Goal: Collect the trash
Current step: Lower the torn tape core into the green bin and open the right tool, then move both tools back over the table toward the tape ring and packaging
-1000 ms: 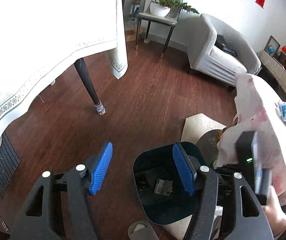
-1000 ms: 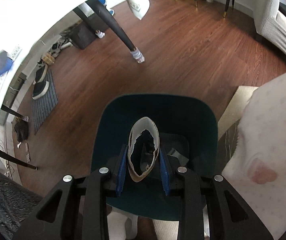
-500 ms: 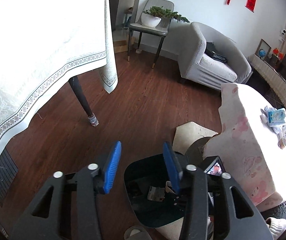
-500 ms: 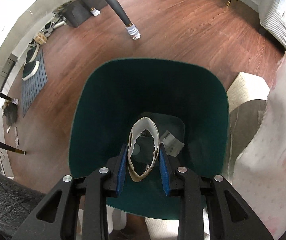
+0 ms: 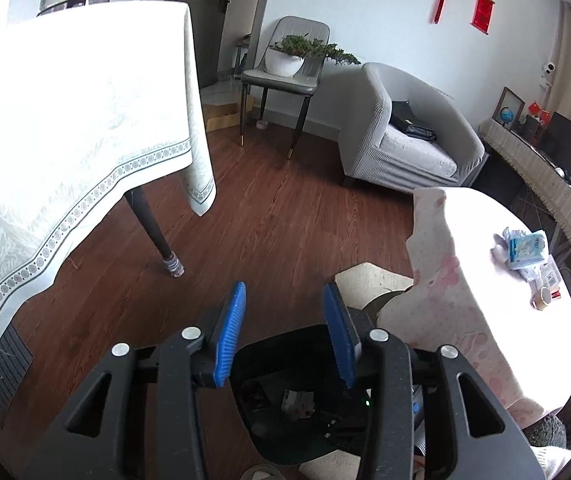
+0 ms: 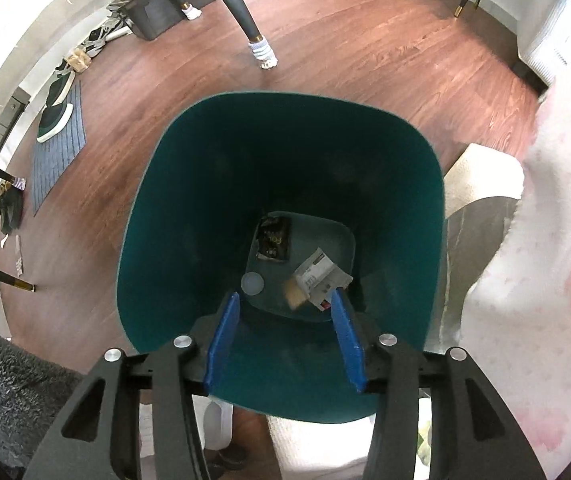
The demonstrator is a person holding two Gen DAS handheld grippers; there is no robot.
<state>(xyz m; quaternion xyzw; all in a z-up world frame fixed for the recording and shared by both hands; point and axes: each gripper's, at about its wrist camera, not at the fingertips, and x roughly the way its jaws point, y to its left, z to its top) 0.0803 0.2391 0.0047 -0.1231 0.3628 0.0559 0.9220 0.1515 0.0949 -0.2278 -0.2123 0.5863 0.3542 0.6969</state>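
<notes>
A dark green trash bin (image 6: 157, 208) stands on the wood floor, and my right gripper (image 6: 285, 296) points down into its mouth. Its jaws are opening with nothing held between the blue pads. On the bin's bottom lie a dark wrapper (image 6: 272, 238), a white printed box (image 6: 319, 274), a white round lid (image 6: 252, 283) and a blurred tan piece (image 6: 296, 298). In the left wrist view my left gripper (image 5: 284, 292) hangs above the near side of the same bin (image 5: 269, 356). Its jaws are opening slightly and are empty.
A table with a white cloth (image 5: 65, 120) and a dark leg (image 5: 153, 236) fills the left. A grey armchair (image 5: 405, 136) and a chair with a plant (image 5: 285, 68) stand behind. A round pink-patterned table (image 5: 505, 280) with a tissue pack (image 5: 527, 248) is at right. Shoes rest on a mat (image 6: 59, 140).
The right jaws have parted and the crushed paper cup has left them; the bin now fills more of that view. The left gripper has risen and its jaws stand narrower than a second ago.
</notes>
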